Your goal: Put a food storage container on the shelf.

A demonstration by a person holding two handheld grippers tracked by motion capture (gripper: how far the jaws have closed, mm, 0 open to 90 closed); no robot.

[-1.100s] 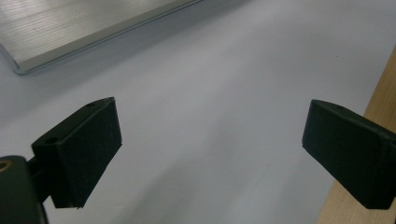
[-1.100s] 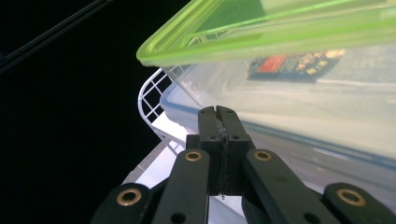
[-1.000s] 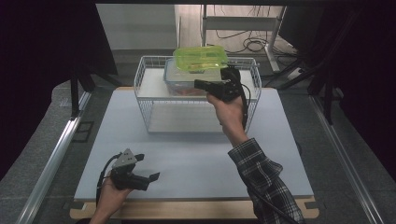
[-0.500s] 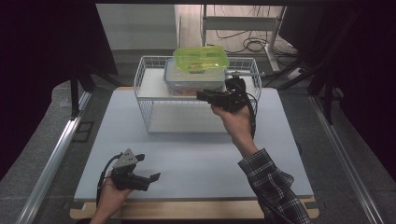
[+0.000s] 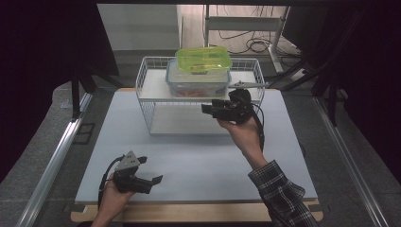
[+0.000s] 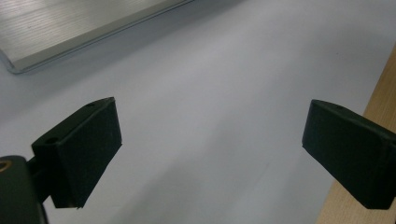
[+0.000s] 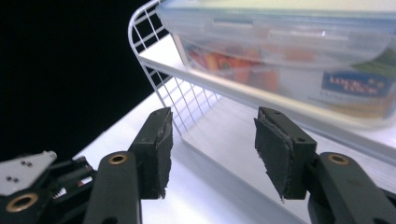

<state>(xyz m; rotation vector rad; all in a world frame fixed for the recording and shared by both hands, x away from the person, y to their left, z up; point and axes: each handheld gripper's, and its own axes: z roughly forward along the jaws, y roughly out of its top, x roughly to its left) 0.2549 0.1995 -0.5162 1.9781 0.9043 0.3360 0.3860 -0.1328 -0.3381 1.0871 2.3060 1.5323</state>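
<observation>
At the far edge of the worktop: a white wire rack [image 5: 151, 101] carries a clear plastic food container [image 5: 196, 85] with a yellow-green lidded box [image 5: 203, 59] stacked on top.
Right gripper [image 5: 208, 109]: jaws parted to a middling gap, empty, just in front of the rack, below the clear container [image 7: 289, 51].
Change: over the last second it has drawn back and down from the containers, towards the near edge.
Meaning: probably the placing is done and the hand is retreating.
Left gripper [image 5: 153, 181]: wide apart, empty, idle near the near-left corner.

Both grippers' fingers [image 7: 273, 154] apart, empty.
</observation>
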